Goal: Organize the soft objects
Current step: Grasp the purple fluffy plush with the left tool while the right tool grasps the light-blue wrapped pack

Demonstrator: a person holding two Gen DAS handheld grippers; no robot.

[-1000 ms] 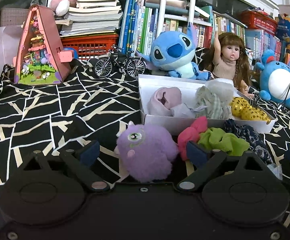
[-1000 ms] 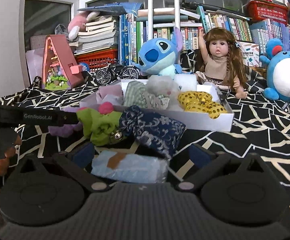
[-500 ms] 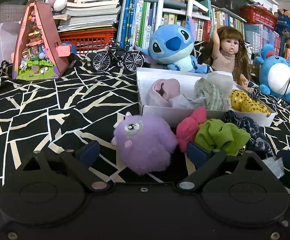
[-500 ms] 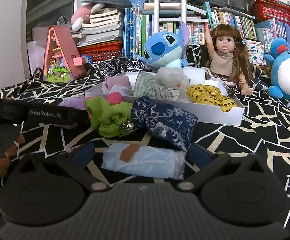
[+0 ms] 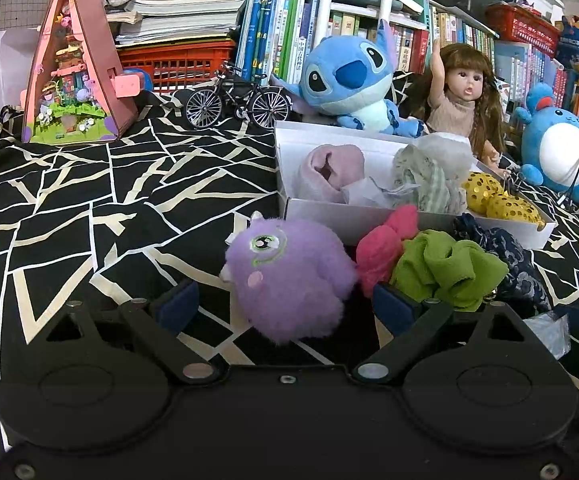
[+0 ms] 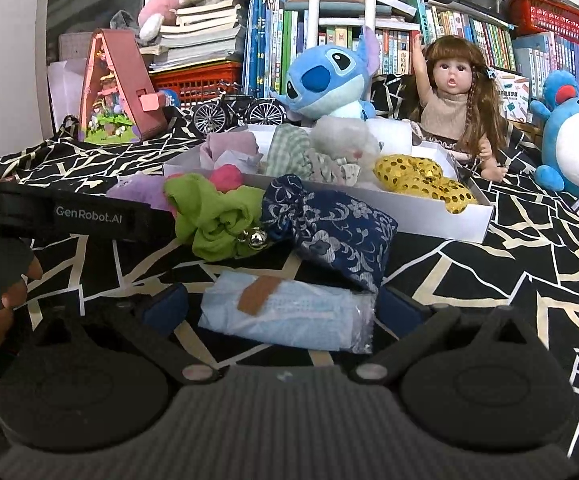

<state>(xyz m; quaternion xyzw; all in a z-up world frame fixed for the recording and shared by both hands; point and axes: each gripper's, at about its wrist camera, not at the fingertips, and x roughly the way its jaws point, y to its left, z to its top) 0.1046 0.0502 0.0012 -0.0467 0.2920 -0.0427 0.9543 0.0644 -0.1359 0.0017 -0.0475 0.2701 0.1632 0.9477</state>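
Note:
A fluffy purple plush [image 5: 289, 276] lies on the black patterned cloth between the spread fingers of my left gripper [image 5: 283, 306], which is open with its pads off the plush. To its right lie a pink soft piece [image 5: 385, 248], a green cloth [image 5: 445, 268] and a navy floral pouch [image 5: 505, 256]. My right gripper [image 6: 281, 308] is open around a light blue packet [image 6: 285, 312], with a gap on each side. Behind stands a white box [image 5: 321, 216] holding several soft items.
A blue plush [image 5: 349, 80], a doll [image 5: 461, 96], a round blue toy [image 5: 561, 152], a model bicycle [image 5: 237, 100] and a pink triangular house [image 5: 73, 76] line the back before bookshelves. A hand [image 6: 5, 300] holds the left gripper's body [image 6: 81, 216].
The right wrist view has swung a little, so the blue packet sits more centred between the fingers. The left view barely differs. Both grippers stay open.

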